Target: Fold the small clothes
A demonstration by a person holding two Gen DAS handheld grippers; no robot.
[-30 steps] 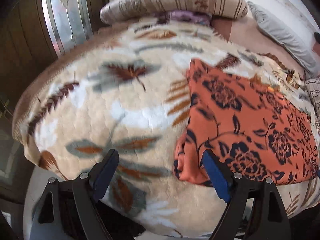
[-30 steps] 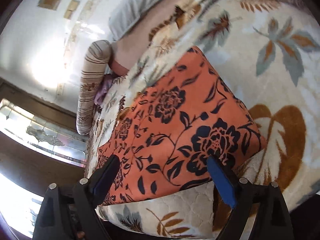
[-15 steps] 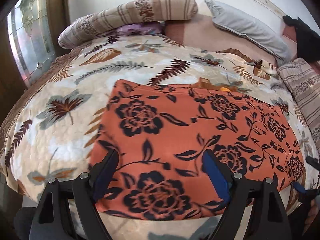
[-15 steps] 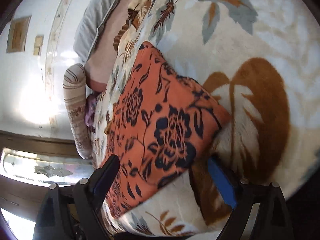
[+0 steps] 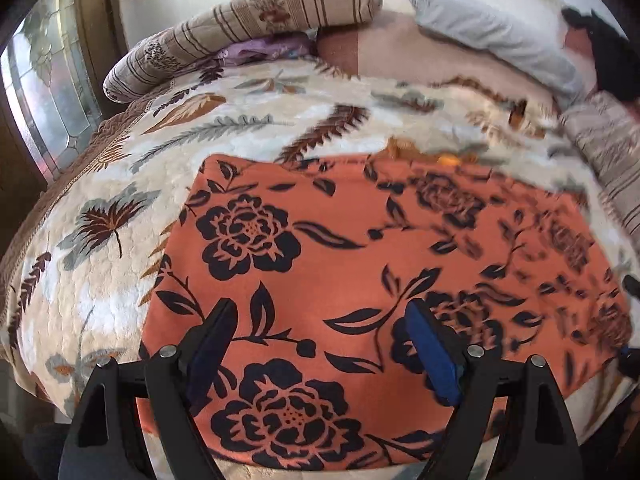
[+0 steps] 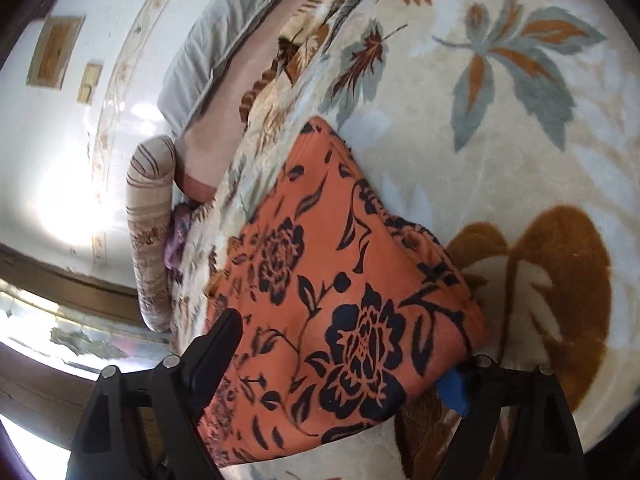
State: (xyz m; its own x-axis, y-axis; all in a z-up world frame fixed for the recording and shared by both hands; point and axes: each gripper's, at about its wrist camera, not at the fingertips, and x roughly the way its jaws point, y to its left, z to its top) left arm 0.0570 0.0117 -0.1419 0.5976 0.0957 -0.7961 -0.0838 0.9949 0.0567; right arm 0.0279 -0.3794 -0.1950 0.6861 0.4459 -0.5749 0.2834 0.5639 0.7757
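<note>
The bed (image 5: 100, 280) fills both views, covered by a plush cream blanket (image 6: 500, 168) quilted in a fine pebbled texture and printed with grey, rust and brown leaves. On that blanket, near the bed's front edge, lies the task's thing — an orange cloth with black roses and vines (image 5: 340, 264), thin and matte, spread as a flat, roughly rectangular panel that looks already doubled, with a thicker layered edge at its right end.

A second ago the left wrist view showed mostly blanket with the cloth off to one side; now the cloth sits square under the left gripper (image 5: 316, 340), so that hand has swung across to face it. Its fingers stand wide apart above the cloth's near left part, gripping nothing. The right gripper (image 6: 332, 356) has come closer to the cloth's right corner, which was ahead of it before. Its fingers have just narrowed a little, with the corner between them, one blue pad (image 6: 454, 394) tucked under the fabric's edge; I see no pinch yet, so they read as open. Both hands look lined up to take the near edge for the next fold.

Beyond the cloth, toward the headboard wall, sit a striped beige bolster (image 5: 248, 36) and a smooth grey pillow (image 5: 492, 36).
</note>
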